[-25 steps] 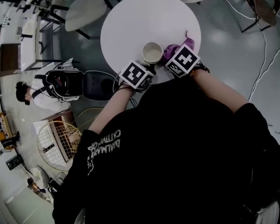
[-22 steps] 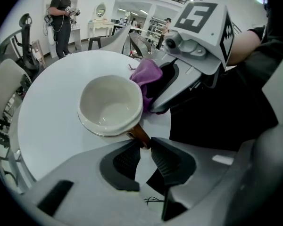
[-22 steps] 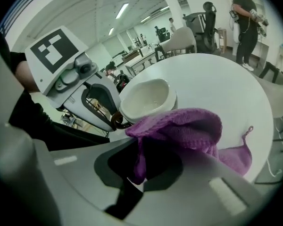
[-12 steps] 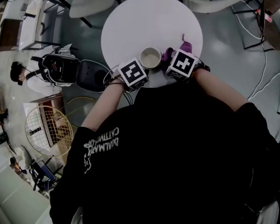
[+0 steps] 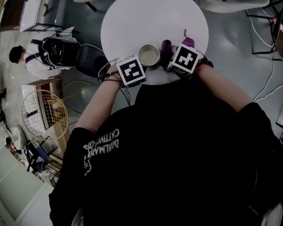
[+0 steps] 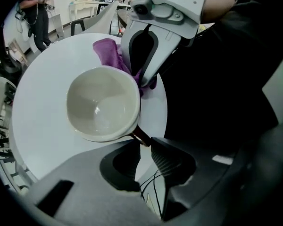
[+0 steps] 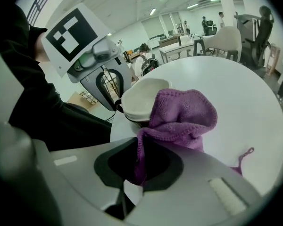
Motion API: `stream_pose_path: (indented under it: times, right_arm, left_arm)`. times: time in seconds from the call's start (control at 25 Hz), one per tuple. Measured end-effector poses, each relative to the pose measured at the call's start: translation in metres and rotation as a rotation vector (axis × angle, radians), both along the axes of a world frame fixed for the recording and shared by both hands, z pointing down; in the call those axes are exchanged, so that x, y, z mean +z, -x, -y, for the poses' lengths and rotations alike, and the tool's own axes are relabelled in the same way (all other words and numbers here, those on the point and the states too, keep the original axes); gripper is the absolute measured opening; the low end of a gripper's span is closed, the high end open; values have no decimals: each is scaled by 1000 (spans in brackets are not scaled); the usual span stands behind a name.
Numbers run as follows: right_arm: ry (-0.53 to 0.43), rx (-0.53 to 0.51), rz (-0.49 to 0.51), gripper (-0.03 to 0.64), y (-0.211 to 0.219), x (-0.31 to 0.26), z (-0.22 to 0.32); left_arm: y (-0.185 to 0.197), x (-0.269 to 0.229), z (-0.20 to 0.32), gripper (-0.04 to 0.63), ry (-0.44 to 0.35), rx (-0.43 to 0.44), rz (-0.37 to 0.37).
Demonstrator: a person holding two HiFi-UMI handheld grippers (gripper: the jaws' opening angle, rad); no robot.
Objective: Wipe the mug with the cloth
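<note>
The mug (image 6: 104, 102) stands upright on the table (image 5: 151, 18), its handle (image 6: 140, 136) pointing straight back into the left gripper (image 6: 144, 147), whose narrowed jaws pinch it. To the mug's right, the right gripper (image 7: 142, 157) is clamped on the cloth (image 7: 181, 114). The cloth's bunched end touches the mug's outer wall, likely where the wipe runs next.

White print on the person's black shirt (image 5: 102, 146), seen upside down in the head view: one word reads roughly "CATTIVO", the rest is unclear.
</note>
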State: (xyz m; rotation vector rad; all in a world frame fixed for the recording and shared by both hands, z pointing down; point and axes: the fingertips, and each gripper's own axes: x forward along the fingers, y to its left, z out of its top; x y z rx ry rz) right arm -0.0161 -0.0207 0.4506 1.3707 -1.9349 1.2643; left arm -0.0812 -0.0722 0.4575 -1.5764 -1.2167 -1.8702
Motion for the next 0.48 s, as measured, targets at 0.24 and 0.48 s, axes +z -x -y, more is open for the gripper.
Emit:
stream_pose_path:
  times: [0.24, 0.48]
  right_arm:
    - [-16, -2, 47, 28, -24, 1, -3]
    - [-37, -30, 99, 28, -47, -4, 3]
  left_arm:
    - [-2, 1, -12, 77, 24, 6, 12]
    - [-7, 0, -11, 77, 1, 22, -5]
